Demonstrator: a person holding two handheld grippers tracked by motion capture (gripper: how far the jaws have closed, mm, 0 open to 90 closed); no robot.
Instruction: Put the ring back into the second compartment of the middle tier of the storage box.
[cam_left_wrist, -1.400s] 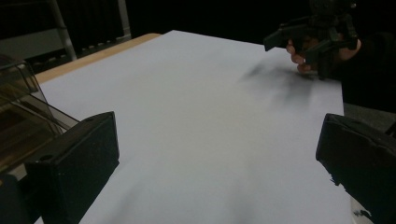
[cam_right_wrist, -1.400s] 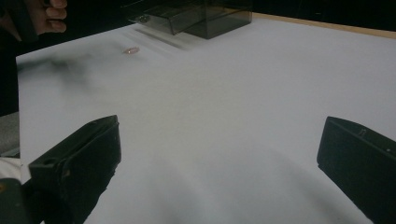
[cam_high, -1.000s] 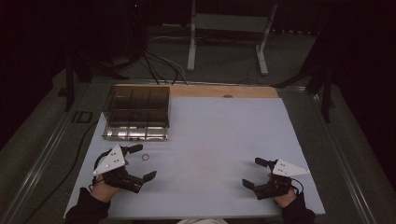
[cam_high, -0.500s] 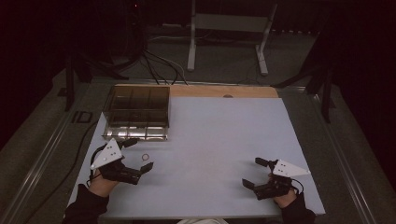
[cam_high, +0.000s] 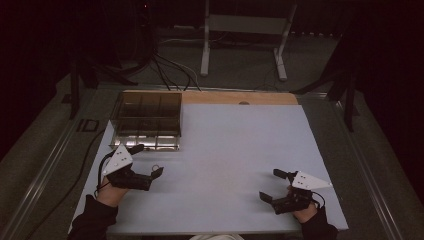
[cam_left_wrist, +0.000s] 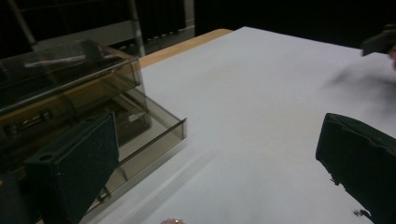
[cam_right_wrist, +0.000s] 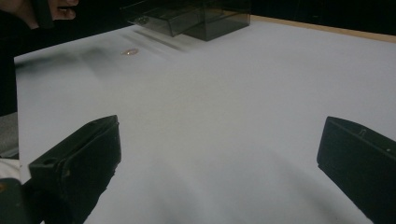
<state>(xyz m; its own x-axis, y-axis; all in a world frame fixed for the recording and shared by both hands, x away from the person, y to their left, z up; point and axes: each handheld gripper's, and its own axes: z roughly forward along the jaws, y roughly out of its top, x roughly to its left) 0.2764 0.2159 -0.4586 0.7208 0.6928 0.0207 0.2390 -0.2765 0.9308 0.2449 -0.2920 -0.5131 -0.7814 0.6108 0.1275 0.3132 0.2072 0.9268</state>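
Reaching for the small ring (cam_high: 156, 167) on the near-left of the white table (cam_high: 240, 150), the left gripper (cam_high: 148, 161) stands with its jaws spread wide and nothing between them; the ring lies flat on the surface between the two jaw tips, not gripped. The likely trouble is that so thin a thing lying flat slips under the pads or skates away when the jaws close, since there is little edge to catch. At the near right the right gripper (cam_high: 270, 185) rests with its jaws apart too, holding nothing, well away from the ring. In the left gripper view the ring (cam_left_wrist: 170, 221) is cut off at the bottom edge, a mere sliver; in the right gripper view it (cam_right_wrist: 130, 52) is a faint speck. Farther off, the clear compartment box (cam_high: 147, 120) stands just beyond the left gripper, its drawer (cam_left_wrist: 154, 135) pulled out; its contents are too dim to make out.
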